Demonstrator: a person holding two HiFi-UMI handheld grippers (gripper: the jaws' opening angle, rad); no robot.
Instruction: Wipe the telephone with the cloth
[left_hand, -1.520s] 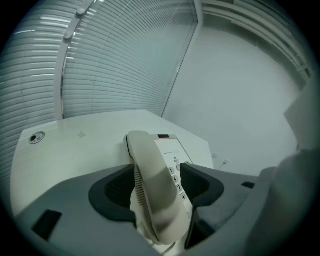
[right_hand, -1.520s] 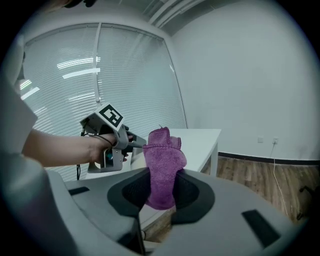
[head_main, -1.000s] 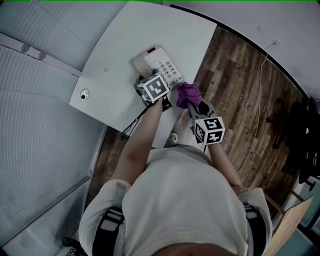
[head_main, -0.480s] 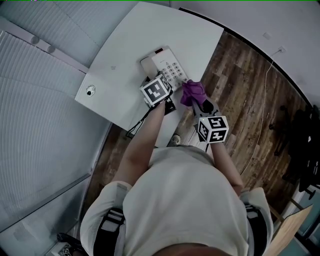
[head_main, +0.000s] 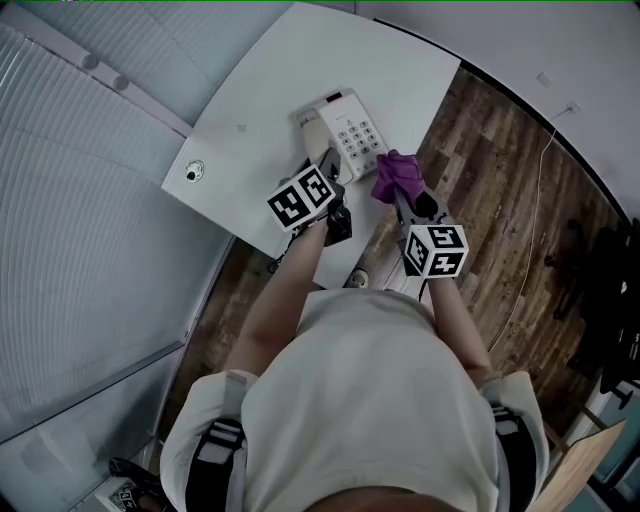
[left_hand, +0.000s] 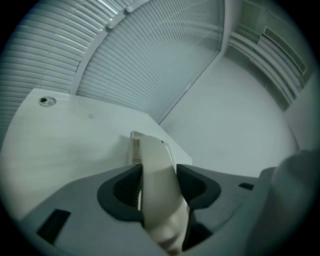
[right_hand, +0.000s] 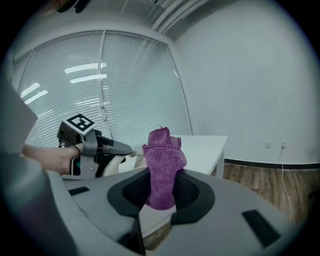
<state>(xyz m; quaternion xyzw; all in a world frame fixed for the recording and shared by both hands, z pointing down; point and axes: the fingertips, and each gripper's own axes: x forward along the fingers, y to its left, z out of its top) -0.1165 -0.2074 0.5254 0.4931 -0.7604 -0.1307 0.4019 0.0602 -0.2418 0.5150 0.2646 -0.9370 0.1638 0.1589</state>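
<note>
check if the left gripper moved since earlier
Yes: the left gripper drew back from the telephone base, down-left in the head view, jaws just closing on the handset.

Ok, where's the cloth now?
The cloth is clamped in the right gripper, over the table, just right of the telephone in the head view.

Cream telephone (head_main: 352, 128) being kept flat on the white table (head_main: 260, 110), purple cloth (head_main: 397, 177) being held just right of it.
The handset (left_hand: 156, 160) is being gripped, tilted, off the keypad base by the left gripper (left_hand: 159, 176), whose jaws have just been closing on it. The bunched cloth is being pinched upright in the right gripper (right_hand: 162, 184).
</note>
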